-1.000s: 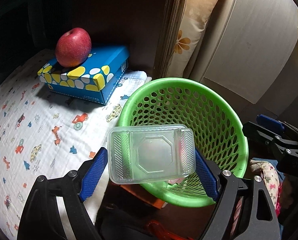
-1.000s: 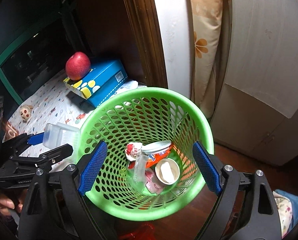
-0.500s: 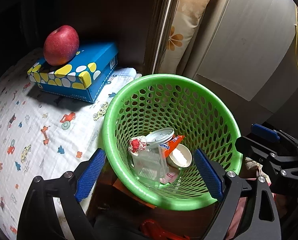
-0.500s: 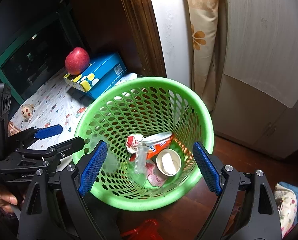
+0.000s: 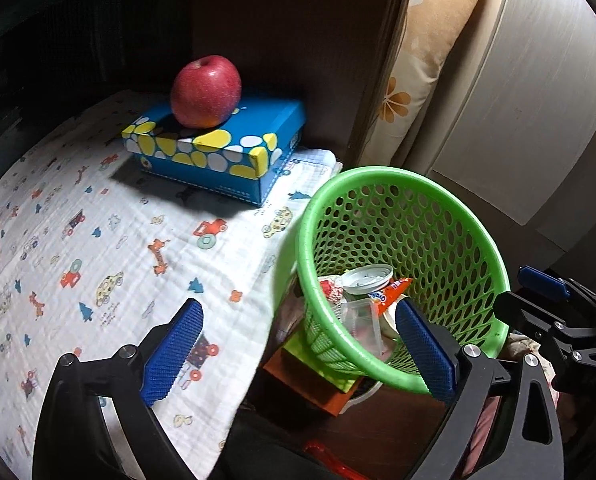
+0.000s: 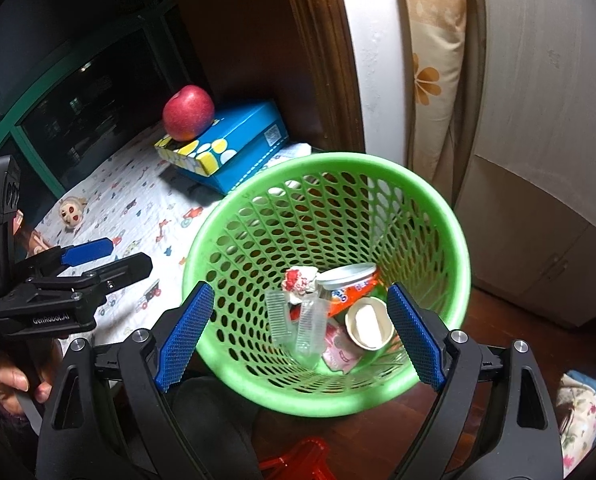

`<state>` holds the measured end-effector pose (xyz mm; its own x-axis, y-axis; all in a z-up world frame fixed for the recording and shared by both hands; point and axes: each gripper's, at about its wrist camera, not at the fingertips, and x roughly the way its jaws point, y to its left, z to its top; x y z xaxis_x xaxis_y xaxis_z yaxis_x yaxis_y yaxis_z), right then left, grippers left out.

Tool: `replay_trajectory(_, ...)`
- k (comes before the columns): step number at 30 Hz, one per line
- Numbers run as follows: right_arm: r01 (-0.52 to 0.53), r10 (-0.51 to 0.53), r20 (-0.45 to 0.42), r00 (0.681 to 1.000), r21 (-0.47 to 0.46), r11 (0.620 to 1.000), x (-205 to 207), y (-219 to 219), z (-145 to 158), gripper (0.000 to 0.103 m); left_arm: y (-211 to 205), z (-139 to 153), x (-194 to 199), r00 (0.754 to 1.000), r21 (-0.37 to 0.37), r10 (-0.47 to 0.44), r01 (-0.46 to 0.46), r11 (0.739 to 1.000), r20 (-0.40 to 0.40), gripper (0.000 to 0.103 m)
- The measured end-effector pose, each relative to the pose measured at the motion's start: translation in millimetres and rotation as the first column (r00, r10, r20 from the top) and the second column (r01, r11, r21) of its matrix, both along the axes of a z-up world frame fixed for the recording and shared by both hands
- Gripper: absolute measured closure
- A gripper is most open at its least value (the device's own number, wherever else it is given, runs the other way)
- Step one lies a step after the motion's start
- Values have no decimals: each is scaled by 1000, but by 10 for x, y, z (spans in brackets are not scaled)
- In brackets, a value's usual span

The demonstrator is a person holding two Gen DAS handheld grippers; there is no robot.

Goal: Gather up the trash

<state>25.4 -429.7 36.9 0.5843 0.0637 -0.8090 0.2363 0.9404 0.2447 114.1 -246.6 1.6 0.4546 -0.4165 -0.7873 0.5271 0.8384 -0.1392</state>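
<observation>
Trash [image 6: 329, 312] seen piled at bottom of green basket [image 6: 453, 240]: clear plastic tray [image 6: 298, 324], crumpled wrapper, orange cup, paper cup. Going left to right: patterned cloth [image 5: 98, 240], blue box [image 5: 218, 160] with apple [image 5: 206, 90] on top, then basket. Left gripper [image 5: 301, 354] fingers spread wide, just been opening, nothing held between. Right gripper [image 6: 298, 334] fingers apart, empty, above basket.
</observation>
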Motion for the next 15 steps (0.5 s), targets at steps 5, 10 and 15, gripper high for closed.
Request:
replay_trajectory(5, -39, 39, 9, 999, 10, 999, 61, 209, 12, 15, 316, 48, 1, 997, 14, 72, -73, 997, 36, 9)
replay_trajectory(10, -76, 76, 16, 997, 26, 997, 106, 418, 22, 14, 657, 72, -10, 988, 14, 150, -150, 989, 48, 9)
replay_trajectory(15, -116, 115, 23, 993, 36, 993, 157, 668, 36, 13, 982, 69, -45, 974, 8, 219, -219, 976, 53, 9)
